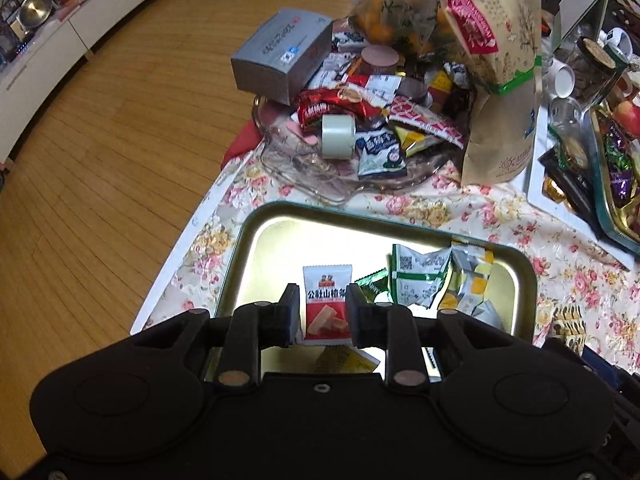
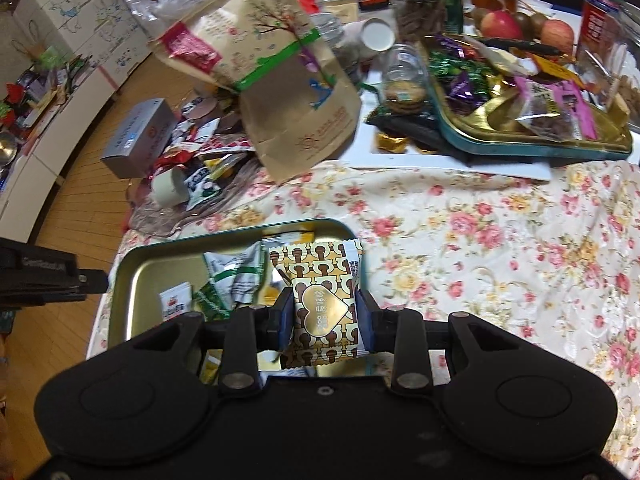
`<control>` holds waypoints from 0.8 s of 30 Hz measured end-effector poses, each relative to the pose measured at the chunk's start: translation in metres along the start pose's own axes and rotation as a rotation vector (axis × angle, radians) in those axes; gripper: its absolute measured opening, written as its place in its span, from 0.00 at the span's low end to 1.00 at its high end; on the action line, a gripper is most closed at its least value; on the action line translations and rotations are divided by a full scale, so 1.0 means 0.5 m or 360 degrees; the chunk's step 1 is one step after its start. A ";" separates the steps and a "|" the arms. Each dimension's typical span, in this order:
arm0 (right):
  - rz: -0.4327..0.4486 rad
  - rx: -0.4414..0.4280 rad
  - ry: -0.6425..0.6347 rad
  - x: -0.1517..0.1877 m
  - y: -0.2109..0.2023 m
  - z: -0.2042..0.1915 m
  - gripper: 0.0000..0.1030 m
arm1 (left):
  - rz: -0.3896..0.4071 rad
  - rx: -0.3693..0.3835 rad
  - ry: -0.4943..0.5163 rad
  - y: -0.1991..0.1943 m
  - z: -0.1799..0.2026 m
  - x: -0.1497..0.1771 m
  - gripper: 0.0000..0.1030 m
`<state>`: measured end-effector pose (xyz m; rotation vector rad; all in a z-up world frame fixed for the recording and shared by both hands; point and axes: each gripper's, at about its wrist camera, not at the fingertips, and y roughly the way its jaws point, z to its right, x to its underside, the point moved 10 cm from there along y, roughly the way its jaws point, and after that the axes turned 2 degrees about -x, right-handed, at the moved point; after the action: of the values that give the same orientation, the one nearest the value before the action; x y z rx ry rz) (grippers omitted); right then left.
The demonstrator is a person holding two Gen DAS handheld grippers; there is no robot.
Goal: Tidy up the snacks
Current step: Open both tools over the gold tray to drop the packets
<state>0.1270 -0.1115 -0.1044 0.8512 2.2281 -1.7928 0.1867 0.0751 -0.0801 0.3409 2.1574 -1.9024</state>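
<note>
My left gripper (image 1: 322,312) is shut on a red and white snack packet (image 1: 326,304) and holds it over a gold metal tray (image 1: 240,264). Green-white and silver-yellow packets (image 1: 420,280) lie in the tray. My right gripper (image 2: 323,316) is shut on a brown and cream patterned snack packet (image 2: 320,300) with a gold heart, above the right edge of the same tray (image 2: 132,276). The red and white packet (image 2: 174,302) also shows in the right wrist view. A glass dish (image 1: 304,168) beyond the tray holds a heap of mixed snacks.
A kraft paper bag (image 1: 500,80) stands behind the dish, next to a grey box (image 1: 280,56) and a tape roll (image 1: 338,136). A second tin (image 2: 520,136) with sweets, jars and apples (image 2: 500,24) fills the far right. The floral cloth (image 2: 500,260) covers the table; the wooden floor (image 1: 100,140) lies left.
</note>
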 end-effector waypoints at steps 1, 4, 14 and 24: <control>0.0002 -0.0020 -0.0020 0.001 0.000 -0.010 0.34 | -0.0014 -0.0006 0.0003 0.005 -0.001 0.003 0.34; 0.0022 -0.0084 -0.0100 0.001 -0.005 -0.047 0.36 | -0.0039 -0.0020 0.0006 0.012 -0.004 0.009 0.34; 0.0316 -0.0101 -0.0351 -0.021 -0.042 -0.107 0.69 | -0.0045 -0.0013 0.0022 0.012 -0.001 0.012 0.34; 0.0123 0.0084 -0.0103 -0.022 -0.014 -0.022 0.76 | -0.0017 -0.0024 0.0060 0.010 0.010 0.022 0.34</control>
<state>0.1347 -0.1056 -0.0904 0.8639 2.0878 -1.8249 0.1779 0.0711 -0.0888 0.3660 2.2006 -1.8997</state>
